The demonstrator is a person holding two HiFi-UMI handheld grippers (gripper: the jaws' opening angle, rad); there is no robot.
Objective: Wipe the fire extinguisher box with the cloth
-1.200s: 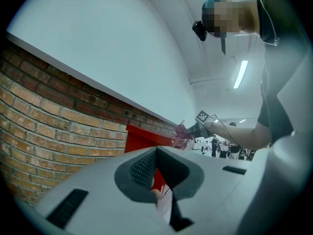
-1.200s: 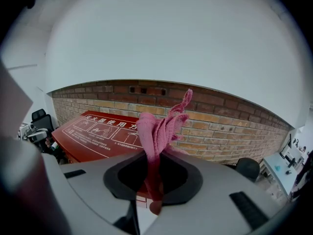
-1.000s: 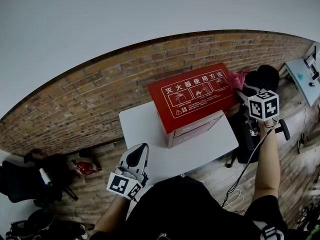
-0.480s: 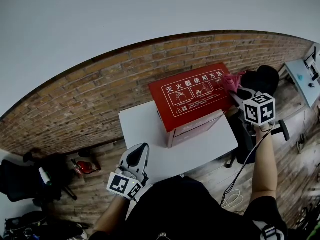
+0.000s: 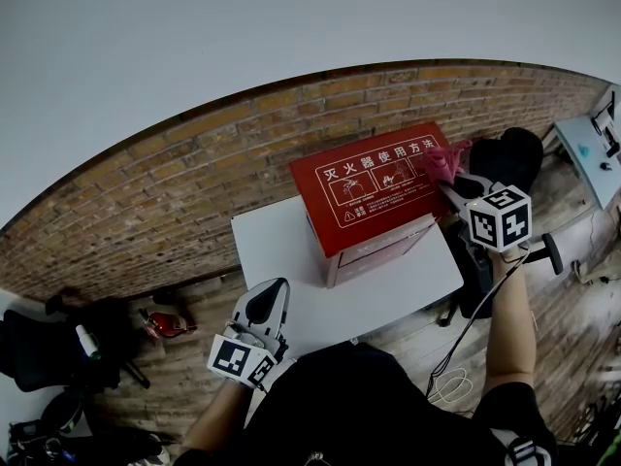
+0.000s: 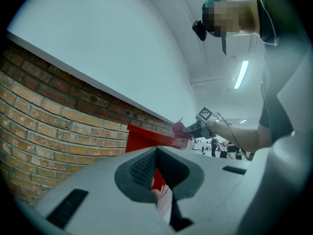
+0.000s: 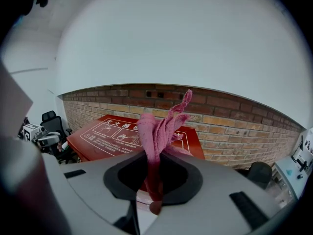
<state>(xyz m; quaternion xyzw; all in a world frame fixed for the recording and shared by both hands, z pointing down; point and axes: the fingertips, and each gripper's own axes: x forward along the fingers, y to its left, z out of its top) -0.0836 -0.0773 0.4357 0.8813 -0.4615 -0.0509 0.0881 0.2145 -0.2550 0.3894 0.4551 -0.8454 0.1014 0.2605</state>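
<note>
Right hand-held gripper (image 5: 449, 183): clenched on the pink cloth (image 5: 442, 160); its own view shows the jaws (image 7: 154, 192) pinching the fabric's lower end, with the rest standing up in loose folds.
Left hand-held gripper (image 5: 265, 302): jaws pressed together with nothing between them (image 6: 160, 182); smooth grey plastic body, ribbed dark pads.
Cloth (image 7: 157, 129): soft, coarse-woven, crumpled into upright ridges with a frayed tip. It sits at the right end of the box's top; whether it touches cannot be told.
Fire extinguisher box (image 5: 376, 188): a red, hard-edged rectangular case, its top printed with white characters and line diagrams. It stands on the desk (image 5: 277, 250), close to the brick wall (image 7: 234, 112).
Desk: flat, white, matte, rectangular.
Arm pose: the right arm is stretched forward, the marker cube uppermost and the jaws aimed at the box's right corner. The left arm is bent, holding its hand-held gripper low at the desk's near edge, well apart from the box.
Views: the right gripper view alone shows the weave and the pinch; the left gripper view shows the box (image 6: 142, 140) from the side, with the other hand-held gripper beyond it; the head view gives the layout.
</note>
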